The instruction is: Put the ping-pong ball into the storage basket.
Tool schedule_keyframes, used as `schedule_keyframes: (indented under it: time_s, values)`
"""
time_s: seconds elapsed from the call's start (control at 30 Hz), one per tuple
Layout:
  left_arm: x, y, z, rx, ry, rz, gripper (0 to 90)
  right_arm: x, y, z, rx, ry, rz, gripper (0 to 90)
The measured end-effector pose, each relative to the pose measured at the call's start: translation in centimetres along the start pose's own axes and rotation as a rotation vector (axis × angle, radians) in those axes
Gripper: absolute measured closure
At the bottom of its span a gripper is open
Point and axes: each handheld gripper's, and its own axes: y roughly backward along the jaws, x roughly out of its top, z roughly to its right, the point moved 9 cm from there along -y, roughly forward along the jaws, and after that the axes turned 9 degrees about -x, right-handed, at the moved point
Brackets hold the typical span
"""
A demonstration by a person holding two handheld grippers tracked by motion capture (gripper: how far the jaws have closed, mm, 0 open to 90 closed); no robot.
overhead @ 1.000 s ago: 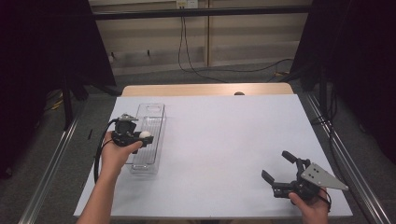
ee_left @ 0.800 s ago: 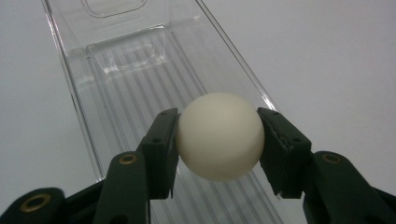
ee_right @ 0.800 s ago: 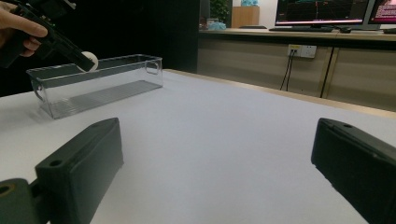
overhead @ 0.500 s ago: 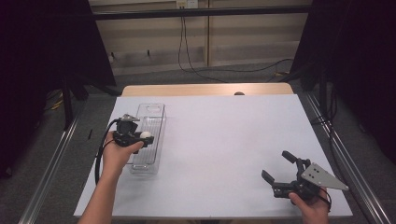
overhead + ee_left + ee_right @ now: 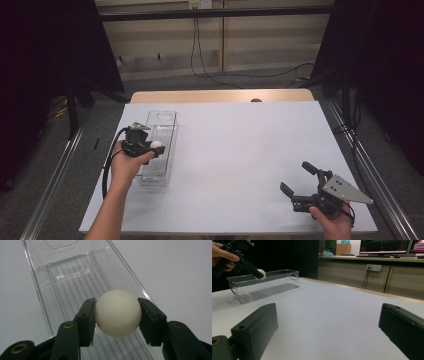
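Clear bin point(image 5: 159, 150) walls hem the left side — white table point(image 5: 240, 150) open between the hands

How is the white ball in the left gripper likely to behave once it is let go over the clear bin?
The ball is smooth and round, so it would probably roll. The clear bin has a ribbed floor and walls, which should likely contain it. The left gripper pinches it at two small contacts, so it could slip.

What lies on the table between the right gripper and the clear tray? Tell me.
Nothing: in the high view, bare white table separates the open right gripper from the clear tray.
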Motion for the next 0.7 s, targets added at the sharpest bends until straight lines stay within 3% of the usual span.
schedule_keyframes:
  time_s: [0.5,0.67,0.7]
  values:
    - [-0.18,0.0,-0.33,0.015,-0.006,-0.018,50.6,0.01,-0.01,-0.04,0.003,0.001,0.001,1.7]
    - [-0.16,-0.01,-0.44,0.031,0.009,0.001,49.7,0.01,-0.02,-0.05,0.003,0.001,0.001,1.7]
    - [-0.3,0.06,-0.44,0.015,0.003,-0.012,49.5,0.0,-0.02,-0.06,0.003,0.002,0.001,1.7]
